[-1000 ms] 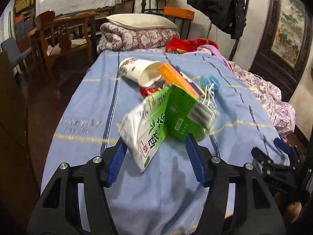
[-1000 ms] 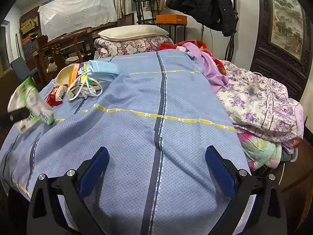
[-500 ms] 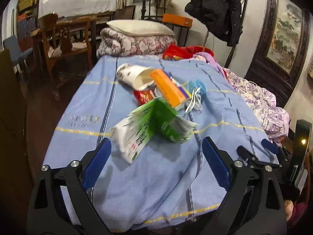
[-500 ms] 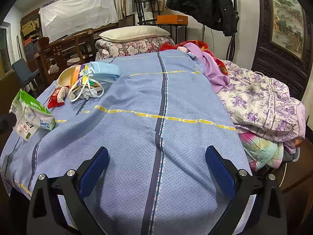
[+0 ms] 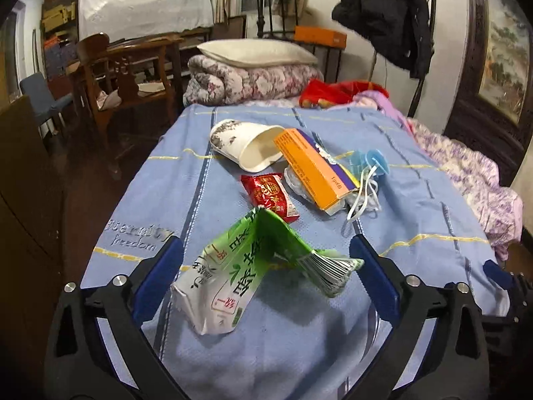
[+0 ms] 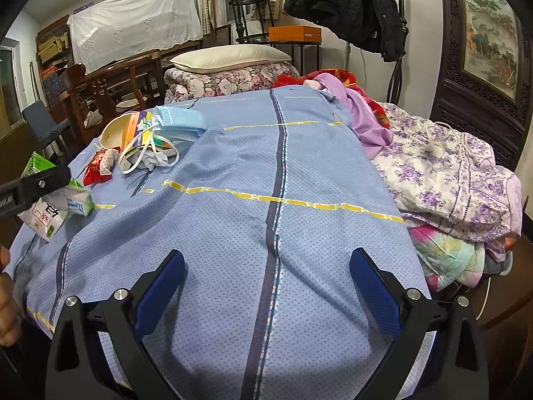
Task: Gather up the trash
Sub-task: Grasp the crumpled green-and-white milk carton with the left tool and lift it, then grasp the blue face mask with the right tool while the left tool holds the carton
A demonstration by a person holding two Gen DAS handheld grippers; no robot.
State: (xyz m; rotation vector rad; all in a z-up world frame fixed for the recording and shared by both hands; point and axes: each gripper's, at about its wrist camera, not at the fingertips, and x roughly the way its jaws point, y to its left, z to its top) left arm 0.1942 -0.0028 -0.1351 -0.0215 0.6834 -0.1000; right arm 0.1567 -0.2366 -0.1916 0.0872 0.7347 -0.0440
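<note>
- The left gripper (image 5: 266, 266) had its blue fingers (image 5: 156, 280) spread wide, with nothing pinched between them.
- The green and white wrapper (image 5: 253, 266) lay crumpled between those fingers, nearer the left one, and no pad looked to be touching it. I could not tell whether it rested fully on the bed or was partly lifted.
- To do this step well, I judged the fingers should be centred on the wrapper's raised green fold and closed gently, since thin film would likely slip or collapse under a hasty pinch, and the sheet beneath could be caught with it.
- The right gripper (image 6: 266, 300) was also spread wide and held nothing, hanging over a bare stretch of the blue bedspread (image 6: 299, 166), well apart from the rubbish.
- Farther along the bed in the left view lay a red snack packet (image 5: 271, 196), just beyond the wrapper.
- To its right sat an orange box (image 5: 313, 166), resting over crumpled clear film, with a blue face mask (image 5: 369, 163) and its white loops at the right.
- A white paper cup (image 5: 246, 146) lay on its side, farthest of the pile, touching the box.
- A folded floral quilt (image 5: 253, 80) and a pillow (image 5: 256, 53) sat at the far end.
</note>
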